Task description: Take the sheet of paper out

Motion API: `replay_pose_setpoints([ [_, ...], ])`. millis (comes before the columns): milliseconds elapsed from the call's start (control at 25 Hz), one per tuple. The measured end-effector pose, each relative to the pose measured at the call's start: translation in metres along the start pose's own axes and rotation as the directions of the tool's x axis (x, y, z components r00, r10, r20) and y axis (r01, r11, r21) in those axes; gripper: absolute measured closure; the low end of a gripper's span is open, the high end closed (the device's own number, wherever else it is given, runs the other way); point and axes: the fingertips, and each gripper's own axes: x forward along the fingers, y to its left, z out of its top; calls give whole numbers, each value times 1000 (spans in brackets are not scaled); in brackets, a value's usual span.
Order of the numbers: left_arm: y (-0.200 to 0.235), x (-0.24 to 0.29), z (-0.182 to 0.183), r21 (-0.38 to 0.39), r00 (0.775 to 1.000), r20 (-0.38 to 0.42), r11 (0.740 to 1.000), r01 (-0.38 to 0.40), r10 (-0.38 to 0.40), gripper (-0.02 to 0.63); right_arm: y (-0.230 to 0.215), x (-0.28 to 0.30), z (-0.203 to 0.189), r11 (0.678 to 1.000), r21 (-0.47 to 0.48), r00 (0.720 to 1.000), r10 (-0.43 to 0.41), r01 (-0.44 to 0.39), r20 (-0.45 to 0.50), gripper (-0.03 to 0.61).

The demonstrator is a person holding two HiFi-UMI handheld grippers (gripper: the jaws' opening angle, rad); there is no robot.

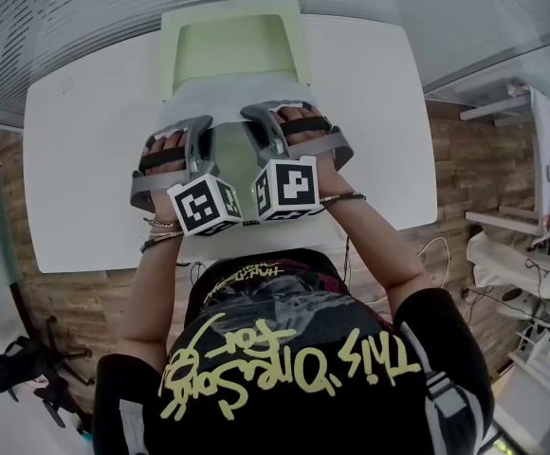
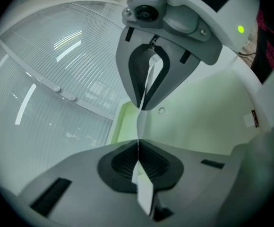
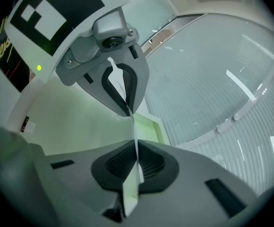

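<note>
A white sheet of paper reaches from the pale green tray at the table's far side toward me. My left gripper pinches the sheet's near edge on the left and my right gripper pinches it on the right, the two close together. In the left gripper view the left gripper is shut, with the paper's thin edge caught between its dark pads. The right gripper view shows the right gripper shut on the paper's edge in the same way. The green tray lies just beyond.
The white table spreads wide on both sides of the tray. A ribbed glass wall stands behind it. White shelves with cables are off to the right, over a wooden floor.
</note>
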Motion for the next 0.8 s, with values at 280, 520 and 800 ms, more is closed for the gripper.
replay_pose_setpoints([
  [280,5,-9,5,-22,1000,3,1000,-1,1,607,-6,-11,4,1000,-5,1000,-11,11,12,569],
  [520,12,-16,7,-28,1000,3,1000,-11,11,607,-13,-18,8,1000,-2,1000,-20,20,23,569],
  [800,24,-22,12,-38,1000,7,999,-22,22,607,-22,-25,12,1000,-6,999,-31,31,32,569],
])
